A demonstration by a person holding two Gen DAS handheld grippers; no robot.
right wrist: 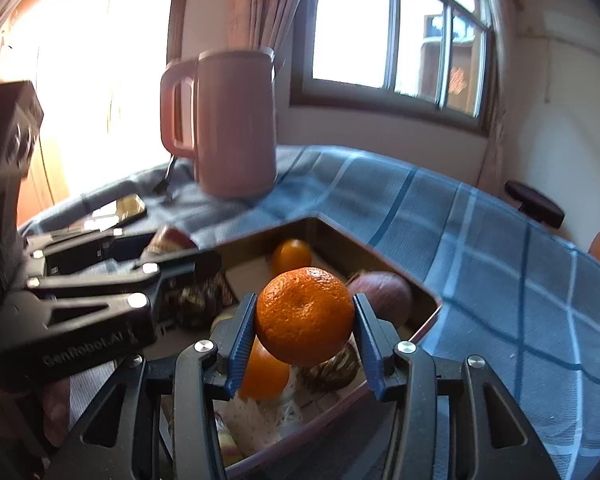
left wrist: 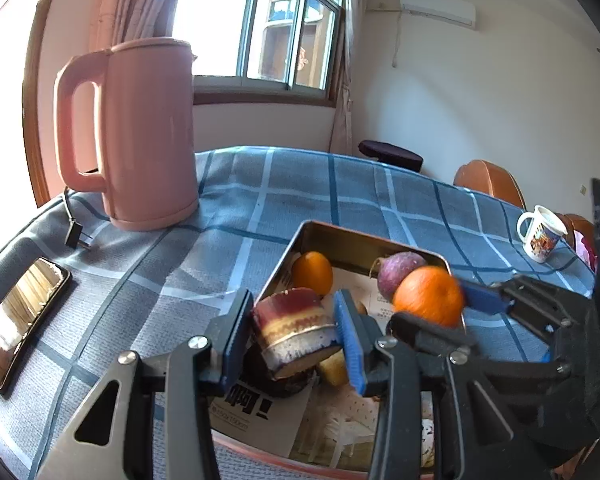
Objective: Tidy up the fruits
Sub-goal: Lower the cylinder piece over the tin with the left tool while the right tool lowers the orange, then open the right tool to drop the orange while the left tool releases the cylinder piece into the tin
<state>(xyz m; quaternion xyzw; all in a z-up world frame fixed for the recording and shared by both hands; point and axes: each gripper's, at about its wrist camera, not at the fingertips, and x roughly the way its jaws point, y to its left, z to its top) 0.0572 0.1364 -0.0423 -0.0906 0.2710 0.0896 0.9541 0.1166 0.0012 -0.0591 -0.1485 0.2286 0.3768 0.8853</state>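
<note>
- Fruits sit in and above a rectangular metal tin (left wrist: 300, 240) that rests on a table under a blue plaid tablecloth (left wrist: 320, 192).
- The right gripper (right wrist: 305, 322) pinches a mandarin orange (right wrist: 305, 314) between its blue pads (right wrist: 242, 334), holding it in the air above the tin.
- The left gripper (left wrist: 290, 336) is clamped on a small round object banded in dark red, yellow and white (left wrist: 294, 326); what it is cannot be told from the pictures. It is tilted and held over the near end of the tin.
- Inside the tin, a smaller orange fruit (left wrist: 313, 272) lies near the far left corner and a purple round fruit (left wrist: 398, 274) lies towards the far right.
- In the right wrist view, another orange fruit (right wrist: 266, 372) and a brown scaly item (right wrist: 332, 368) show beneath the held mandarin.
- Printed paper (left wrist: 260, 412) lines the near part of the tin.
- A pink electric kettle (left wrist: 140, 132) stands on the cloth to the far left, its plug (left wrist: 76, 236) lying beside it.
- A phone (left wrist: 20, 312) lies flat at the left edge of the table.
- A white mug with a picture (left wrist: 540, 236) stands at the far right edge.
- The two grippers are close beside each other over the tin.
</note>
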